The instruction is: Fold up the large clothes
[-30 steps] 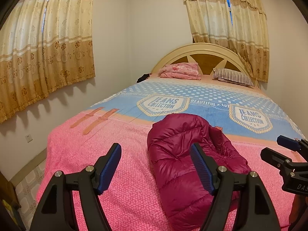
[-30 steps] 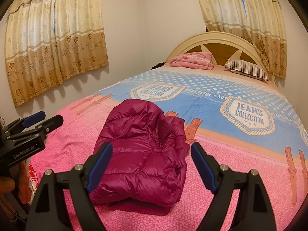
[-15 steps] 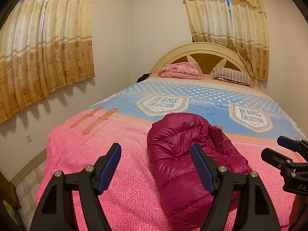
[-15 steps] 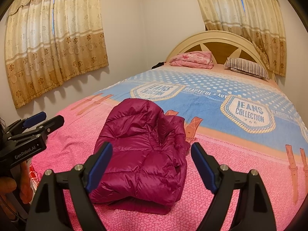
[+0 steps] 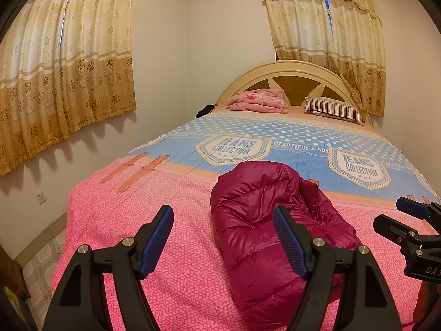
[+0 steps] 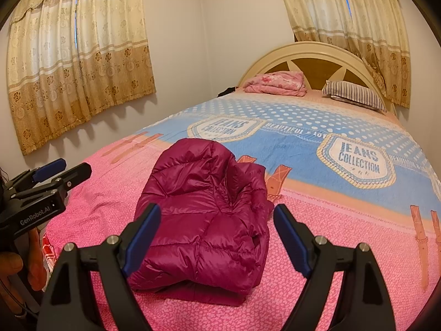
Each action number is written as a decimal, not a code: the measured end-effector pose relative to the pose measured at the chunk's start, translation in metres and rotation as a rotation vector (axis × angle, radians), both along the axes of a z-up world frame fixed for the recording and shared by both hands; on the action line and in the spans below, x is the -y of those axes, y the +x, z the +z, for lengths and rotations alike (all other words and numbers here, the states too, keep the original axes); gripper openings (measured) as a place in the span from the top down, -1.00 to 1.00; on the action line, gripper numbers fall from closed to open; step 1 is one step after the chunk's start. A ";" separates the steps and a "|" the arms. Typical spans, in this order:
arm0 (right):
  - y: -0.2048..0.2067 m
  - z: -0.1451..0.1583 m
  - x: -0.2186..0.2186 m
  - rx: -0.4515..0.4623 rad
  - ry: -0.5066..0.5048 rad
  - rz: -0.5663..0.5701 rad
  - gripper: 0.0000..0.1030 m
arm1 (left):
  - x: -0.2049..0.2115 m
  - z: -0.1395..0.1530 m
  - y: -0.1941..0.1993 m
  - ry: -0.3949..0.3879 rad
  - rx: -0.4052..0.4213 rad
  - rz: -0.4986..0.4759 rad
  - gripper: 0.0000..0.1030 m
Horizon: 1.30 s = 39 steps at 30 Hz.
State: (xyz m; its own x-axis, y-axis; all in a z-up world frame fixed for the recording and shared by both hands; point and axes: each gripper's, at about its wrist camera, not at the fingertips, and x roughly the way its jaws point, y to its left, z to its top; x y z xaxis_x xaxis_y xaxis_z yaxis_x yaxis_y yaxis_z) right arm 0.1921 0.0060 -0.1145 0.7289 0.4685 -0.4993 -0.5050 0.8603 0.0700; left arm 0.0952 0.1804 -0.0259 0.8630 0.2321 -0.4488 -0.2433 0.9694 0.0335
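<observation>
My left gripper point(image 5: 223, 237) and right gripper point(image 6: 216, 235) hover with jaws released, holding nothing. Folded magenta puffer jacket point(image 6: 204, 209) lies on the bed's pink-blue blanket point(image 6: 317, 143) printed "JEANS COLLECTION"; left gripper body reads "GenRobot.AI".

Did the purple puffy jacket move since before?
No. The jacket still lies on the same spot beside the orange strap print on the bedspread.
</observation>
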 end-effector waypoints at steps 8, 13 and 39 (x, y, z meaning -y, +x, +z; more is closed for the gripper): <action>-0.001 -0.001 -0.001 -0.001 0.000 0.004 -0.67 | -0.001 0.000 0.000 0.000 -0.002 0.001 -0.46; -0.001 -0.001 -0.002 0.000 0.000 0.008 -0.67 | -0.003 -0.002 0.002 -0.006 -0.015 0.013 -0.52; -0.001 -0.001 -0.003 0.005 -0.009 0.021 -0.67 | 0.001 -0.005 0.002 0.033 -0.007 0.025 -0.80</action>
